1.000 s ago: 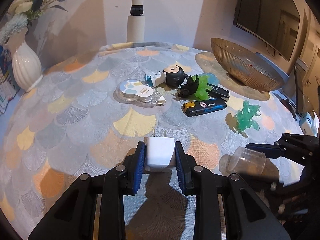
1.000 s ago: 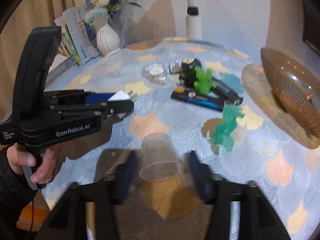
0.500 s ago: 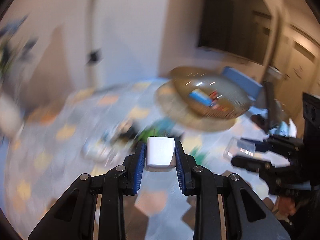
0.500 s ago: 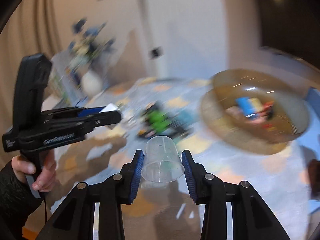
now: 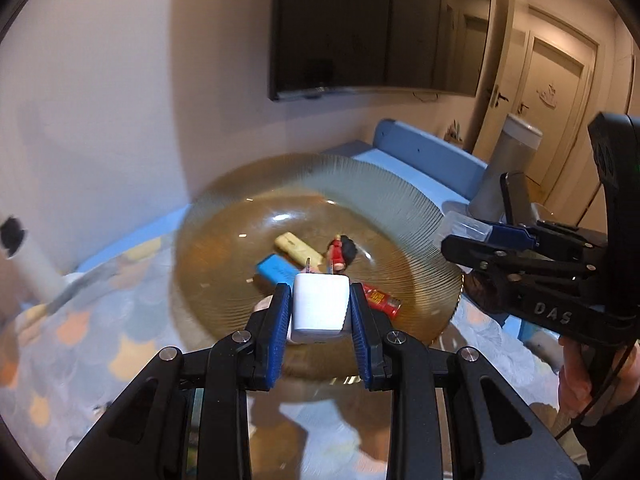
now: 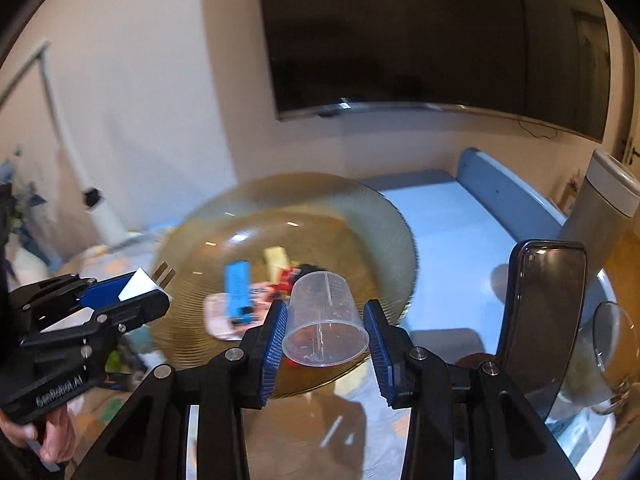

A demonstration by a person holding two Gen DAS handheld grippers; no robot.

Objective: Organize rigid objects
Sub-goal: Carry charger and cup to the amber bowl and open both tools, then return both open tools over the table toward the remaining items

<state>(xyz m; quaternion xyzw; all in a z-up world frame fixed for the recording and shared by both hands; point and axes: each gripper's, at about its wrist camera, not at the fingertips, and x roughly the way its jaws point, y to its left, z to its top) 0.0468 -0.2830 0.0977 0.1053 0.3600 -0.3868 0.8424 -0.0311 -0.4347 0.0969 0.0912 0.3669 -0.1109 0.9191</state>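
Observation:
My left gripper is shut on a white plug adapter, prongs pointing forward, held over the near rim of a large amber ribbed glass bowl. My right gripper is shut on a clear plastic cup held with its mouth toward the camera, above the same bowl. The bowl holds a blue block, a yellow bar, a small red figure and a red lighter. The right gripper shows at the right in the left wrist view; the left gripper at the left in the right wrist view.
The bowl stands on a patterned tablecloth. A dark phone stands upright at the right, with a grey cylindrical bin and a glass beside it. A blue bench and a wall TV lie beyond.
Both grippers lifted from the table and swung right, up to the amber bowl, each still holding its object. The loose items on the cloth have left the view.

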